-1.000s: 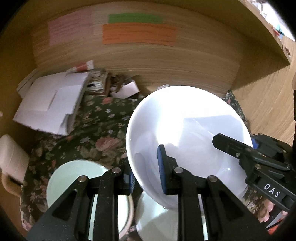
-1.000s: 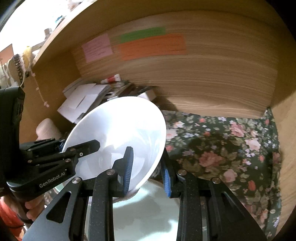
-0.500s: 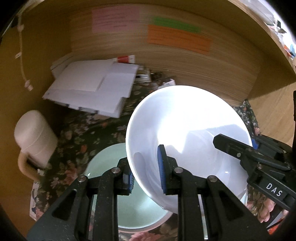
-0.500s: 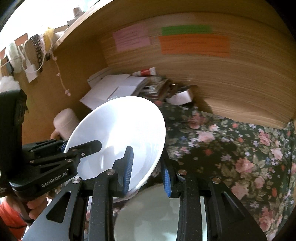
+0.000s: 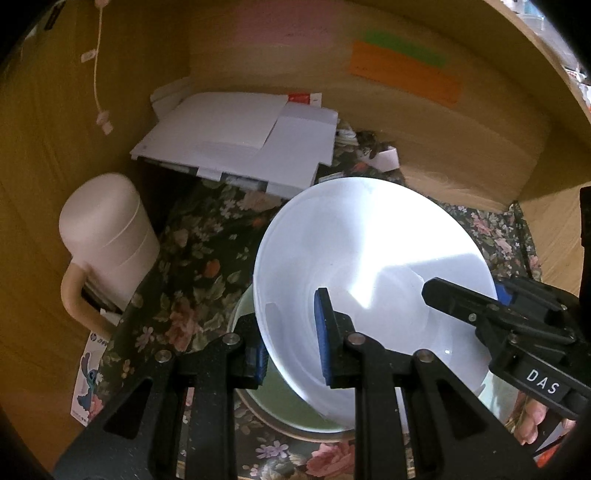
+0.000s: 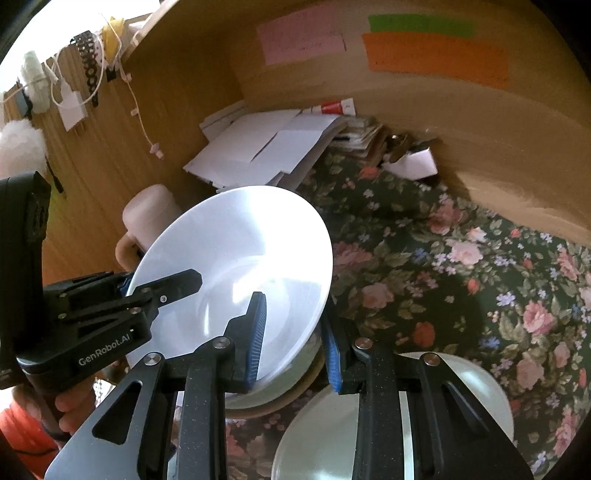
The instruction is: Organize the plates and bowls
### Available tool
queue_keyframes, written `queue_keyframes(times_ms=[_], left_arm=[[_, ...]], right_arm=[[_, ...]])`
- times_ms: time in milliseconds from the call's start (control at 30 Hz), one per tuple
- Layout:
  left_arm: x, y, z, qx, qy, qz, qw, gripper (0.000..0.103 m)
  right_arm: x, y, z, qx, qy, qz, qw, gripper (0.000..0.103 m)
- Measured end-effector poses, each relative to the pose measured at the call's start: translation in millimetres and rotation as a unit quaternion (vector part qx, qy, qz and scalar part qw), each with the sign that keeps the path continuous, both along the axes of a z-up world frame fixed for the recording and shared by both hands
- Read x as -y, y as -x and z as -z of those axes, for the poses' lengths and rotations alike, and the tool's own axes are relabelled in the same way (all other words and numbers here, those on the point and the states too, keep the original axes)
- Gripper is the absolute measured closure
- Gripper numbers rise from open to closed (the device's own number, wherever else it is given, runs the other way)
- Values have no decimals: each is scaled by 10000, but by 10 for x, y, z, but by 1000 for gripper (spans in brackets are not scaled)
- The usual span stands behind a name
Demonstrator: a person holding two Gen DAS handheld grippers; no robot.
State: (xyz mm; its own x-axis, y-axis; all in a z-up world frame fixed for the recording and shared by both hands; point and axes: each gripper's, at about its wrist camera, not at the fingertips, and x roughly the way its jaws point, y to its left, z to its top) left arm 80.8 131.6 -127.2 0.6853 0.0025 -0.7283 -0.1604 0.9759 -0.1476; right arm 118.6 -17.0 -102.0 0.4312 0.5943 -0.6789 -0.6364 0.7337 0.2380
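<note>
Above the floral cloth point(image 6: 461, 280), a white bowl point(image 5: 369, 266) held tilted in the air, pinched at opposite rims by both grippers.

Left gripper point(image 5: 291, 347) clamped on the bowl's near rim, one blue pad inside, one outside; right gripper point(image 6: 295, 339) clamped likewise on the opposite rim. Bowl's mouth tipped up and toward the wooden back wall point(image 5: 424, 140). Directly under the bowl, a pale green bowl point(image 5: 288, 406) with a tan rim, partly hidden by it; just right of the white bowl in the right wrist view, another pale plate or bowl point(image 6: 472, 402) on the cloth. Left of the bowl, a cream lidded mug point(image 5: 107, 236); beyond the bowl, a stack of white papers point(image 5: 240, 136) against the wall. Higher on that wall, pink point(image 6: 303, 40), green point(image 6: 421, 25) and orange point(image 6: 436, 57) notes.
</note>
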Motion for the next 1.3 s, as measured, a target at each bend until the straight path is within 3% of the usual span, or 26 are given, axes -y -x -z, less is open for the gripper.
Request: queue_keyframes(times_ms=[600, 867, 1000, 1133, 1300], left_arm=[[-141, -4, 398, -382, 277, -36, 9989, 82], [-123, 19, 409, -388, 266, -21, 9989, 82], [-116, 12, 410, -425, 254, -49, 9988, 82], [-123, 3, 420, -496, 307, -84, 9983, 82], [-97, -3, 378, -519, 248, -105, 9983, 81]], right_arm=[[-129, -80, 290, -400, 251, -175, 9987, 77], [-124, -60, 263, -404, 287, -249, 9985, 75], [-114, -22, 234, -197, 453, -123, 9987, 74], [-50, -76, 273, -367, 329, -154, 9987, 74], [-5, -45, 197, -210, 232, -170, 9994, 74]])
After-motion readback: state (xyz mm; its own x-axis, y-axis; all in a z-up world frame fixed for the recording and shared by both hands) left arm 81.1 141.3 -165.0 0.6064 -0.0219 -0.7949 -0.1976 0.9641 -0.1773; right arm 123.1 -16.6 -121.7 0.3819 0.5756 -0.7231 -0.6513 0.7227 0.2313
